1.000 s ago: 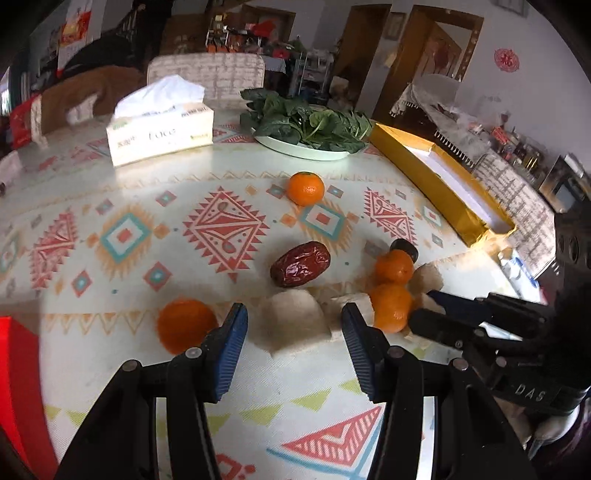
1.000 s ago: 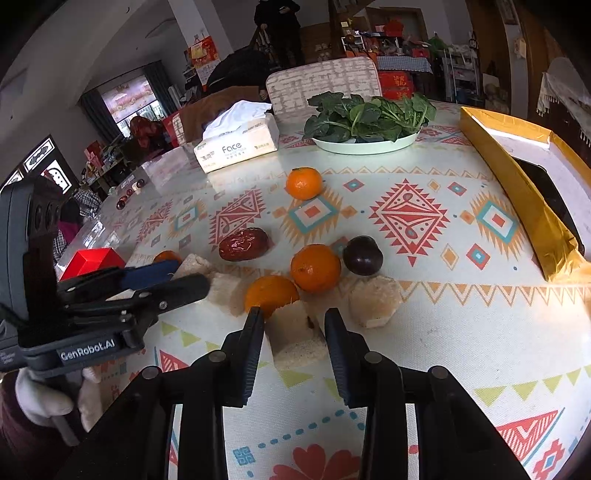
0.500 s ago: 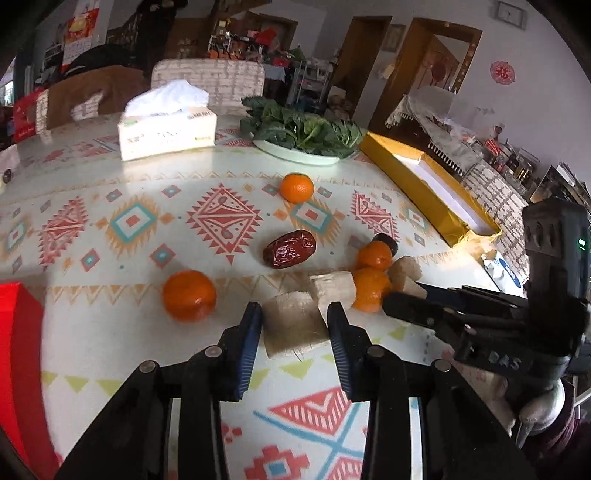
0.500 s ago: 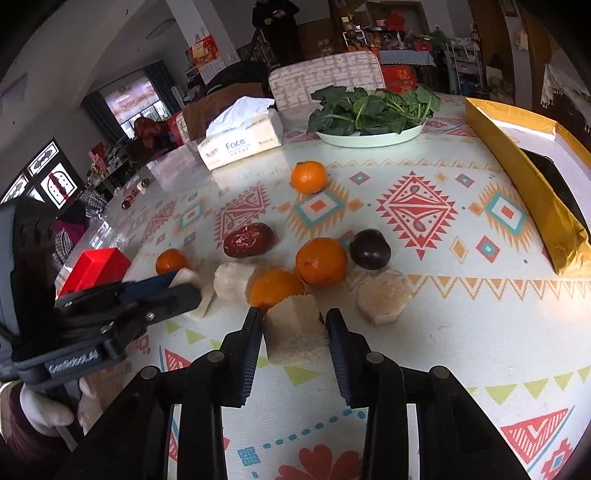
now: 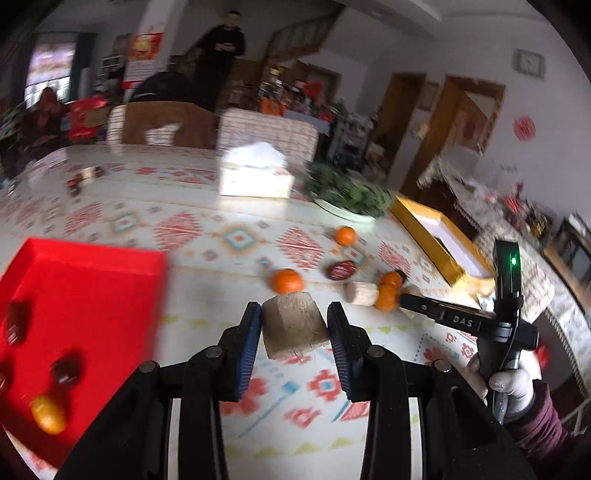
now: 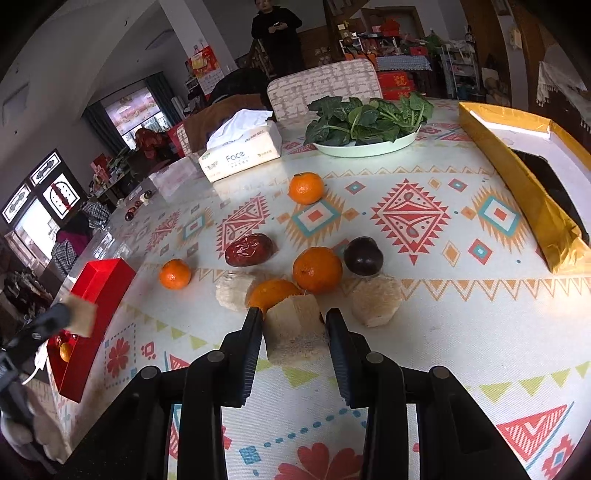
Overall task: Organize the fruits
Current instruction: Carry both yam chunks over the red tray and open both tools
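My left gripper (image 5: 294,332) is shut on a beige fibrous chunk (image 5: 293,325) and holds it in the air, just right of the red tray (image 5: 81,280). The tray holds a small orange (image 5: 48,413) and dark fruits (image 5: 66,369). In the right wrist view the left gripper (image 6: 72,319) with its chunk (image 6: 83,315) hangs by the red tray (image 6: 101,284). My right gripper (image 6: 294,317) is shut on another beige chunk (image 6: 295,328) resting on the tablecloth. Just beyond it lie tangerines (image 6: 317,269), a red date (image 6: 249,250), a dark plum (image 6: 363,256) and two more chunks (image 6: 375,301).
A tissue box (image 6: 240,151), a plate of greens (image 6: 369,122) and an open gold box (image 6: 532,177) stand at the far and right side of the table. Lone tangerines (image 6: 306,188) lie farther out. Chairs and a standing person (image 6: 277,33) are behind the table.
My left gripper closed on its chunk, lifted it off the table and swung left, bringing the red tray into view. The right gripper stayed put on its chunk.
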Action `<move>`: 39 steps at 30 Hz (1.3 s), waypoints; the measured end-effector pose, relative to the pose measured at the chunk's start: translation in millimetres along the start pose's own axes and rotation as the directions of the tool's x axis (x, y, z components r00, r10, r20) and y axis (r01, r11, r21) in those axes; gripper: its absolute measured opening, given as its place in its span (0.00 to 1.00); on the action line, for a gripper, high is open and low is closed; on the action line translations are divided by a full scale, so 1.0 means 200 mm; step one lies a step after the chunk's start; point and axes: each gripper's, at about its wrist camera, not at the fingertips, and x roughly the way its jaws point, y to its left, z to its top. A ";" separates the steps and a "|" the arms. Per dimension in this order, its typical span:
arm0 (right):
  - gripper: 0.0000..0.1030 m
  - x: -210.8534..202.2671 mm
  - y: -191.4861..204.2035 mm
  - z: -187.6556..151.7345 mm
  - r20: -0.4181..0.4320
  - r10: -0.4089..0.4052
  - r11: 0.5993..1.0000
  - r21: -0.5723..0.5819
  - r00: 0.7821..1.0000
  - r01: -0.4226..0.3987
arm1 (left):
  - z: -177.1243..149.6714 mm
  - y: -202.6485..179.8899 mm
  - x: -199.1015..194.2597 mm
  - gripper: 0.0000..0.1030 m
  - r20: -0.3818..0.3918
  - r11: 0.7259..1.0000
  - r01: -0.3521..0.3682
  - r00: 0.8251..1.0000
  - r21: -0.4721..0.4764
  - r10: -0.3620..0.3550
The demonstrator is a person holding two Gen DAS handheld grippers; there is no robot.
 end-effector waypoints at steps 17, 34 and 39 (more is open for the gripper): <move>0.38 -0.06 0.85 0.04 -0.081 0.266 0.950 -0.150 0.961 -0.276 | -0.02 0.69 -0.42 0.35 0.070 0.959 -0.197 0.974 -0.203 0.215; 0.38 0.49 1.66 -0.19 -0.309 0.237 0.862 -0.370 0.921 -0.346 | 0.06 1.07 -0.07 0.35 -0.153 0.923 -0.264 0.961 -0.280 0.229; 0.38 0.54 1.71 -0.24 -0.303 0.193 0.845 -0.432 0.933 -0.315 | 0.05 1.09 -0.05 0.35 -0.159 0.919 -0.278 0.957 -0.281 0.241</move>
